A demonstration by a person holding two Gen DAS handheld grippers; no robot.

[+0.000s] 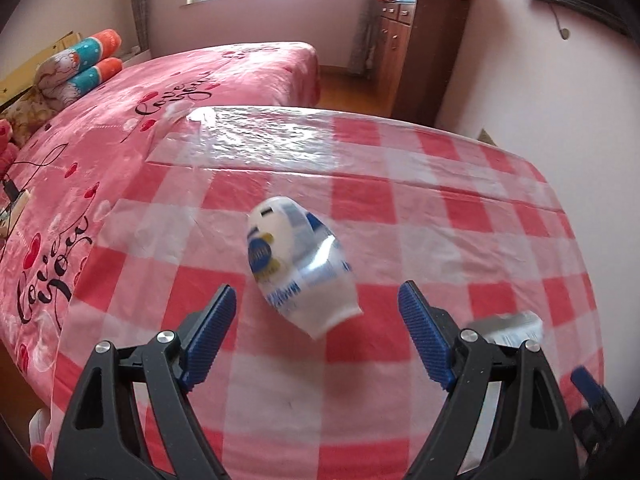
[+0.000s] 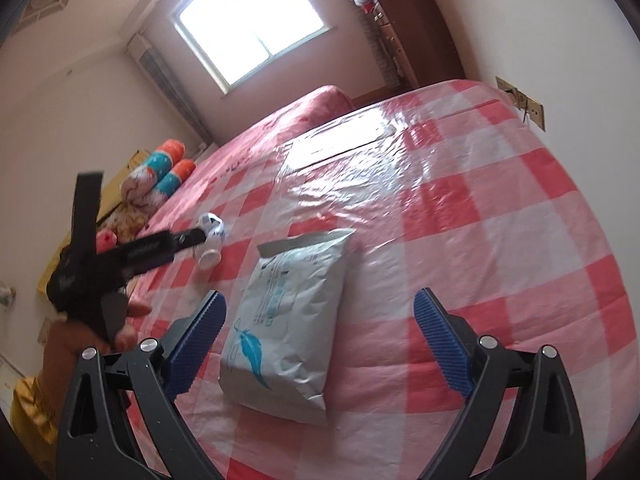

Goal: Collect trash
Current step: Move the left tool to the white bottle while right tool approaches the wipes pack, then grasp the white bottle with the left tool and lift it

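A small white bottle (image 1: 298,268) with a blue label lies on its side on the red-and-white checked table cover (image 1: 440,200). My left gripper (image 1: 318,290) is open, with the bottle just ahead of its blue pads and apart from both. In the right wrist view the same bottle (image 2: 210,242) lies at the tip of the left gripper (image 2: 196,236), which a hand holds. A grey mailer bag (image 2: 288,320) with a blue feather print lies flat between the fingers of my open right gripper (image 2: 320,295), untouched. Its corner (image 1: 508,326) shows in the left wrist view.
A bed (image 1: 180,92) with a pink cover runs along the table's left side, with rolled pillows (image 1: 88,64) at its head. A wooden cabinet (image 1: 416,40) topped with folded blankets stands by the far wall. A wall borders the table's right side.
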